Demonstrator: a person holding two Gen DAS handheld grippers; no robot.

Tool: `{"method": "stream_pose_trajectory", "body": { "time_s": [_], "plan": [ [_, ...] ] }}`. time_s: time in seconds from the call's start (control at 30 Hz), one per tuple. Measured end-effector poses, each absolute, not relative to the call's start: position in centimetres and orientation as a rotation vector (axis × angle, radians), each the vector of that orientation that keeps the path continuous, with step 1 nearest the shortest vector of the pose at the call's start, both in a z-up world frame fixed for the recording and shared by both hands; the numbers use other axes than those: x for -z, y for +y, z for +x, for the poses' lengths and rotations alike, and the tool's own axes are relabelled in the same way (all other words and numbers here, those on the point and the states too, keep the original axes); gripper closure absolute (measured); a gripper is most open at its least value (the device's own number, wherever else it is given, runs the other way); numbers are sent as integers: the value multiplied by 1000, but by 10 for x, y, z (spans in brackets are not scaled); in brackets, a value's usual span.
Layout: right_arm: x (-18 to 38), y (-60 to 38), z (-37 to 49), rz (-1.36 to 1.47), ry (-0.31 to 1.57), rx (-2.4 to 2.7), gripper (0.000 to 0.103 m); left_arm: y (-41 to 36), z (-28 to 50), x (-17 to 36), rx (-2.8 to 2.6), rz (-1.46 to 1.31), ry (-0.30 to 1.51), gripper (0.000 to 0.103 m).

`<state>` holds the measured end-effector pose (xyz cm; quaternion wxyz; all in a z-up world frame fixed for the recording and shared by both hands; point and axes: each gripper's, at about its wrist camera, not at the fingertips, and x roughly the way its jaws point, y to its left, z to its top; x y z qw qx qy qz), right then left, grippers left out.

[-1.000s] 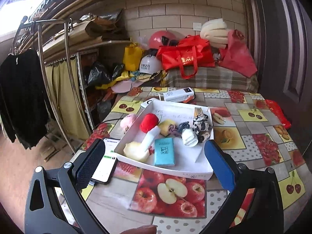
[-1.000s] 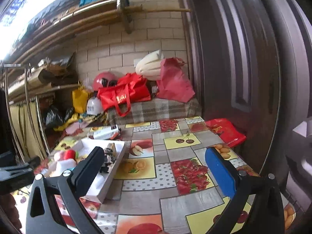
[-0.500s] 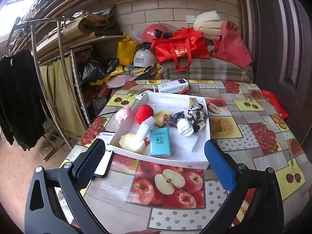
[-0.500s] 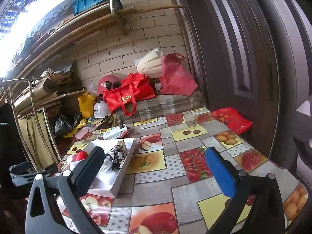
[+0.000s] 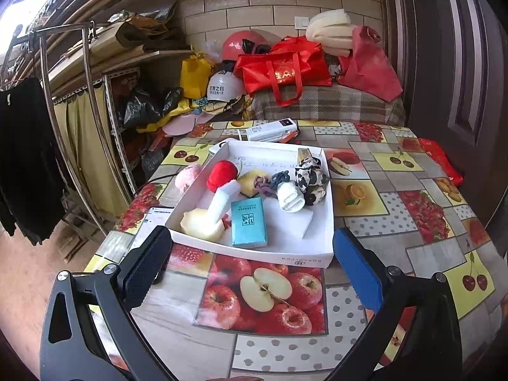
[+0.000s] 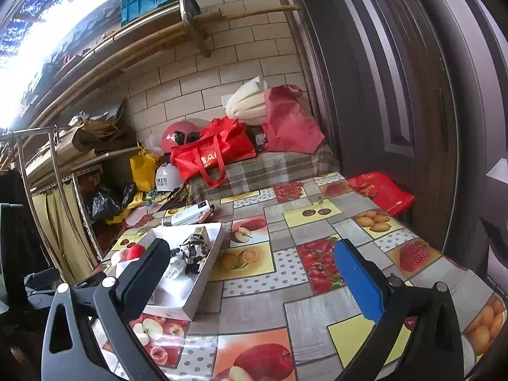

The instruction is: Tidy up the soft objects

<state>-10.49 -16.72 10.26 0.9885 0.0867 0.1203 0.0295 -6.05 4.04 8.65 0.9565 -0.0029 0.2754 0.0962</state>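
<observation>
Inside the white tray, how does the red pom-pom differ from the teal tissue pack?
The red pom-pom is round and fuzzy; the teal tissue pack is flat, rectangular and printed. The pom-pom sits toward the white tray's far left side, the pack near its front wall. The pom-pom touches a white roll; the pack lies flat just beside that roll. Both rest inside the tray, untouched by either tongs.

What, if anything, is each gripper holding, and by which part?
Nothing is held. The left gripper and right gripper are both open and empty; the soft items lie untouched in the white tray.
</observation>
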Motion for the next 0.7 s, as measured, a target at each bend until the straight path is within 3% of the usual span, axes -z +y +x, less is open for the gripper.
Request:
{"method": "stream_pose_trajectory", "body": {
  "time_s": [0.7],
  "plan": [
    [-87,-170,-94,188,334,-33,0,46,-52,-73,-221,-11,604,0]
  ]
}}
